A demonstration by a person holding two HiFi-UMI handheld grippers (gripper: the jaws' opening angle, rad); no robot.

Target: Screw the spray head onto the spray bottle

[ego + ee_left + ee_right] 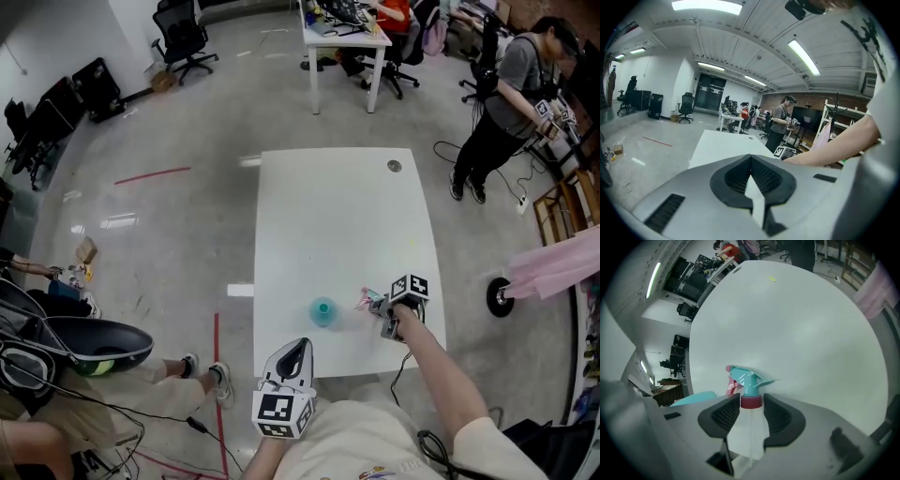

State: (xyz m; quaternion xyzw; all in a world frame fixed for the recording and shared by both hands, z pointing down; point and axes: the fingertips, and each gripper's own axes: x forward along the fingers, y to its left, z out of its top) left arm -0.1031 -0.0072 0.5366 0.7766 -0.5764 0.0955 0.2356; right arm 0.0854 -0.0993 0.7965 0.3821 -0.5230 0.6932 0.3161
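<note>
A teal spray bottle (323, 311) stands near the front of the white table (337, 216). The spray head (749, 380), teal with a dark red collar and a clear tube, lies just right of it. It lies between the jaws of my right gripper (751, 404), which stand parted around the collar, and I see no firm press on it. In the head view the right gripper (382, 309) is low over the table beside the spray head (372, 301). My left gripper (298, 352) hangs at the table's front edge, shut with nothing between its jaws (751, 180).
A round grommet (394, 166) sits at the table's far end. A person (511, 103) stands at the back right, beyond the table. A white desk (342, 42) and office chairs are farther back. Someone's legs (178, 375) are on the floor at left. Pink cloth (558, 262) hangs at right.
</note>
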